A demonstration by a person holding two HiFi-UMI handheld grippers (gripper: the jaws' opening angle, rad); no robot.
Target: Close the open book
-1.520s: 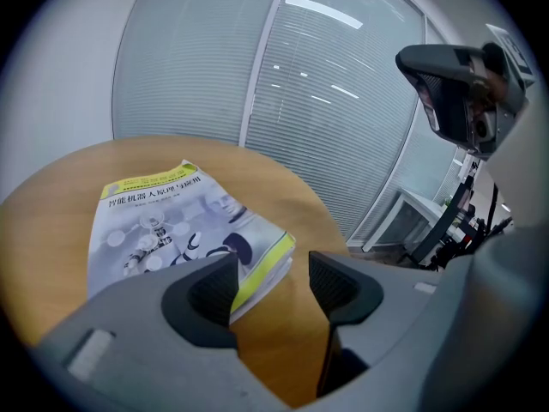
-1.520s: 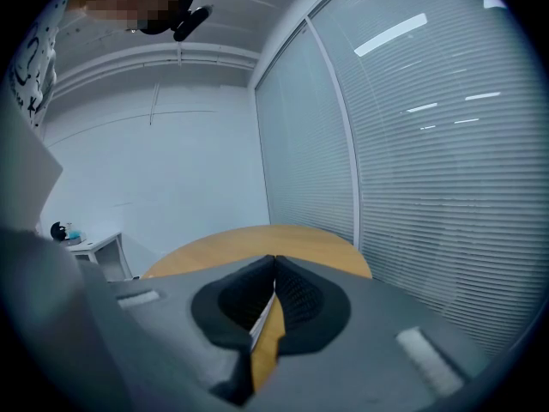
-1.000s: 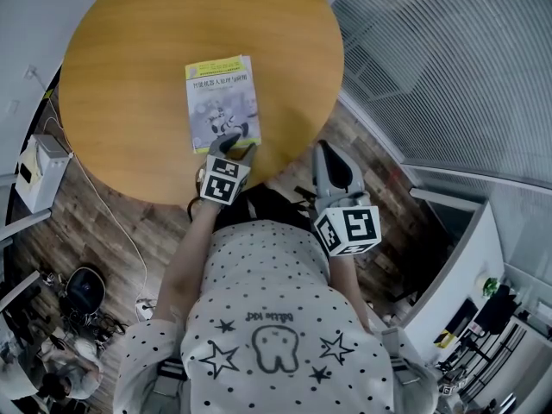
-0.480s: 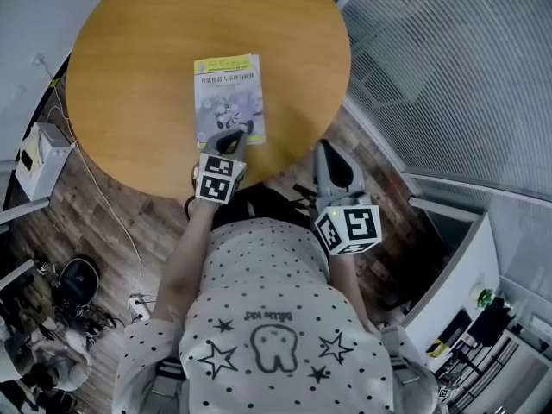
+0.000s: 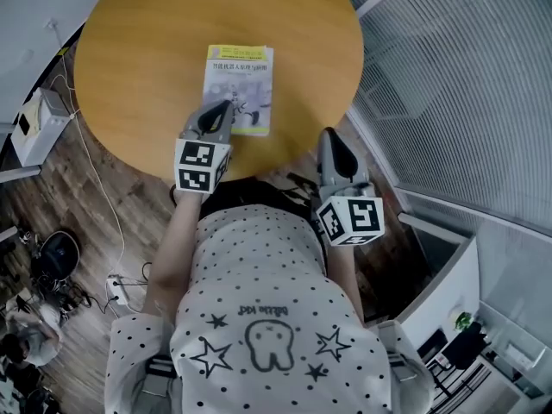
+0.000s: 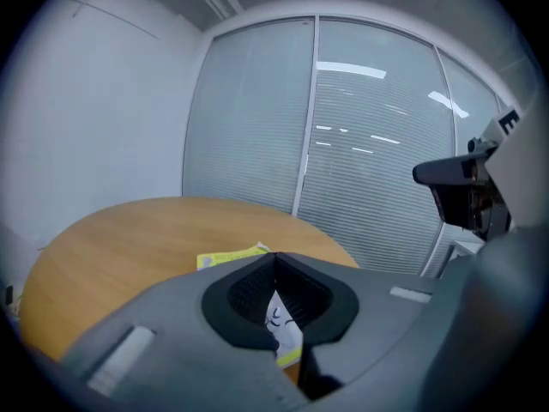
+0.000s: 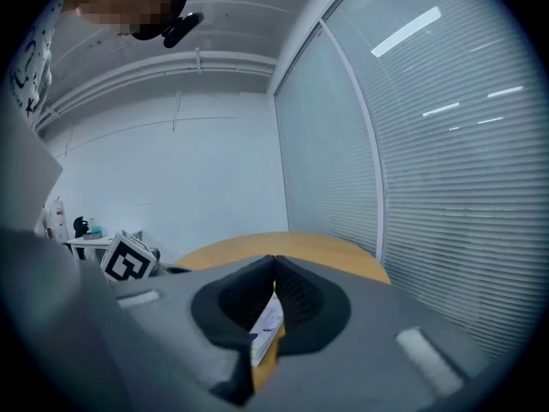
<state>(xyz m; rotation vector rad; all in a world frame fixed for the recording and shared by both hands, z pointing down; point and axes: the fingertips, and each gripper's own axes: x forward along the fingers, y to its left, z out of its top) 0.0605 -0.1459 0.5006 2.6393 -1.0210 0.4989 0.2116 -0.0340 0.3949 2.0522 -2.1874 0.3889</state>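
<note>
left claw has risen off the book — jaws just closed, empty

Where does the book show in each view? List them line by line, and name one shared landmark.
Head view: the book lies upper centre, near the table's front edge.
Left gripper view: low centre, yellow edge showing.
Right gripper view: a pale sliver, low centre.
Shared landmark: the round wooden table.

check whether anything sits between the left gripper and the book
Nothing visible does. The left gripper, jaws just closed empty, hangs over the near left corner of the book; nothing else shows on the table.
</note>
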